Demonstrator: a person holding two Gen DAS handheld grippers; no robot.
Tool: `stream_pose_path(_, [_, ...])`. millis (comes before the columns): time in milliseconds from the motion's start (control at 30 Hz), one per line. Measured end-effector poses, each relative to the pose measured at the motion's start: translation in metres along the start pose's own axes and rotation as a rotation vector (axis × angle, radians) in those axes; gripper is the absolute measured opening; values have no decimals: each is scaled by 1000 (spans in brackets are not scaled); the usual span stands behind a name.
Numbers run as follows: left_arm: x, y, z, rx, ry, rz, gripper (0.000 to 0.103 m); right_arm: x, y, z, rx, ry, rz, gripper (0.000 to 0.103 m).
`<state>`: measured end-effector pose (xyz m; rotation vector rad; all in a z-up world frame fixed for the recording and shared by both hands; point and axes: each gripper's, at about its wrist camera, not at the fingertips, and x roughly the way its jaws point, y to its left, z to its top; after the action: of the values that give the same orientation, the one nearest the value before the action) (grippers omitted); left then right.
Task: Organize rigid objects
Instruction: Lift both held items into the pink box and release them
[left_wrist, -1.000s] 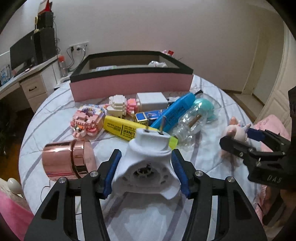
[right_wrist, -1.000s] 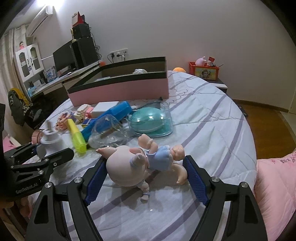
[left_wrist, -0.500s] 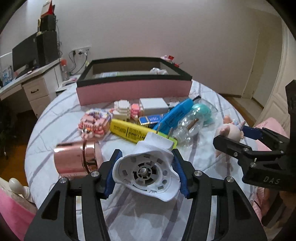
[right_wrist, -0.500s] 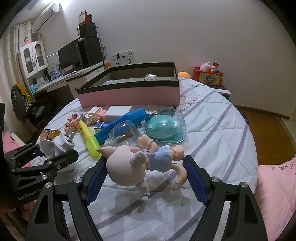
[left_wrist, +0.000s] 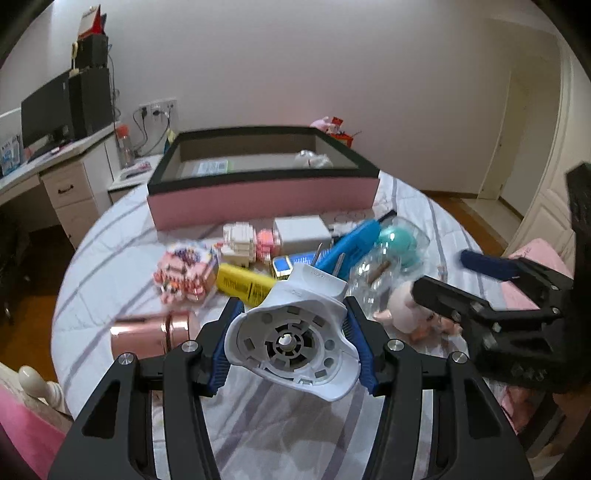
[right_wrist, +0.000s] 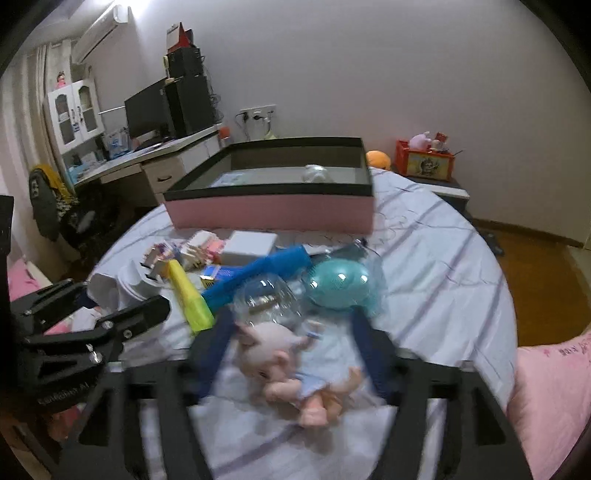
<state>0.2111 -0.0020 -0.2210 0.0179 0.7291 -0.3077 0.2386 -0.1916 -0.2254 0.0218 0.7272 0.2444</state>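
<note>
1. White plastic fills the left gripper (left_wrist: 291, 345): a plug adapter (left_wrist: 295, 332) is clamped between the blue pads, its hollow underside toward the camera and its metal prongs pointing away toward the box; it is held clear of the bed.
2. Pink and black, the open box (left_wrist: 264, 192) stands at the far side of the striped bedsheet (left_wrist: 110, 258); a small pale thing lies inside near its far right corner, too blurred to name.
3. Between box and grippers lies a heap of things: a pink brick model (left_wrist: 184, 271), a white brick figure (left_wrist: 240, 243), a white carton (left_wrist: 301, 230), a yellow marker (left_wrist: 245, 288), a blue tool (left_wrist: 354, 242), a clear plastic shell (left_wrist: 373, 273) and a teal ball (right_wrist: 338, 282) under a clear cover; a copper tin (left_wrist: 147, 334) lies on its side just left of the left gripper.
4. The right gripper (right_wrist: 291, 347) has its jaws opening; the pig doll (right_wrist: 288, 363) lies between them, head to the left and feet toward the camera; the picture is motion-blurred, yet the right pad stands apart from the doll, so the grip looks released; whether the doll rests on the sheet I cannot tell.
</note>
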Motion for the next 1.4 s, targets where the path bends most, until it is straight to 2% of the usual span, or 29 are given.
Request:
stream_pose_path(67, [4,0,-3,4,18,5,55,-1,-2,-9,10,-16,-36,89])
stream_pose_path(167, [6,-2,-5,9,25,-7,55,13,-5,-15,37,45,44,89])
stream_pose_path(367, [7,2,-7,5,33,4,55,29,4,-17,-24,83,56,87])
stream_pose_path(400, [6,3,-7,-1,34,-4,55,32,5,-17,-32,94,51,84])
stream_pose_path(433, [6,3,-7,-2,34,-5,55,38,7,-17,-52,116,57,73])
stream_pose_path(467, [6,3,-7,4,32,5,55,39,9,-18,-58,118,67,67])
stream_pose_path(600, [3,2,-5,7,24,8,55,38,14,-17,-79,111,65,65])
stream_pose_path(633, [1,2,-4,9,20,8,55,36,14,-18,-76,108,71,62])
stream_pose_path(667, [-1,1,-3,11,14,9,55,32,13,-17,-72,96,83,51])
stream_pose_path(767, [-5,0,1,12,-2,0,55,23,13,-14,-75,79,96,42])
stream_pose_path(933, [-7,-1,8,17,-17,-6,55,19,11,-7,-70,65,105,42])
stream_pose_path(1167, [-13,-3,30,30,-56,-15,55,0,10,12,-59,2,131,42])
stream_pose_path(1400, [-10,3,87,53,-129,-12,55,-7,14,74,-105,-92,126,42])
